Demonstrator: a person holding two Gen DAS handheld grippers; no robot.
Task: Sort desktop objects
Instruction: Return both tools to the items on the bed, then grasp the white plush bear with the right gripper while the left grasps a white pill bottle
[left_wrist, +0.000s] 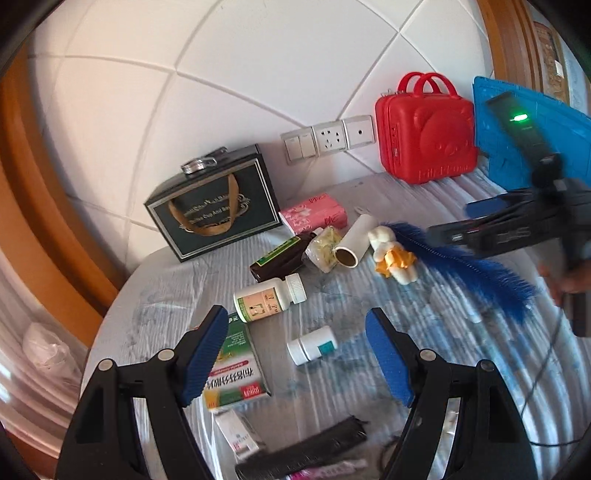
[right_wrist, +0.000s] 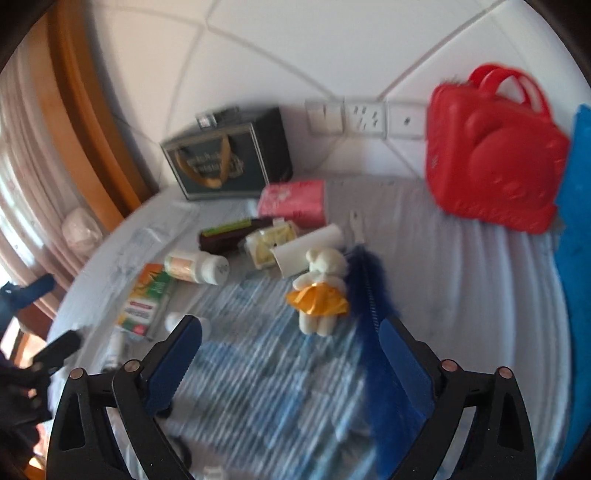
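My left gripper (left_wrist: 295, 354) is open above a small white pill bottle (left_wrist: 312, 345), beside a green medicine box (left_wrist: 236, 369) and a larger white bottle (left_wrist: 269, 297). My right gripper (right_wrist: 290, 365) is open and empty over the striped cloth; a blue feather (right_wrist: 373, 317) lies along its right finger (right_wrist: 404, 365). A white plush doll in a yellow dress (right_wrist: 321, 291) lies just ahead of it. The feather (left_wrist: 472, 266) and doll (left_wrist: 391, 258) also show in the left wrist view, with the right gripper body (left_wrist: 517, 225) above them.
At the wall stand a dark gift box (left_wrist: 218, 206), a pink tissue pack (left_wrist: 314, 214), a red case (left_wrist: 424, 140) and a blue board (left_wrist: 532, 140). A brown box (left_wrist: 280, 256), a white roll (left_wrist: 354, 240), a black comb (left_wrist: 306, 450) and tubes lie around.
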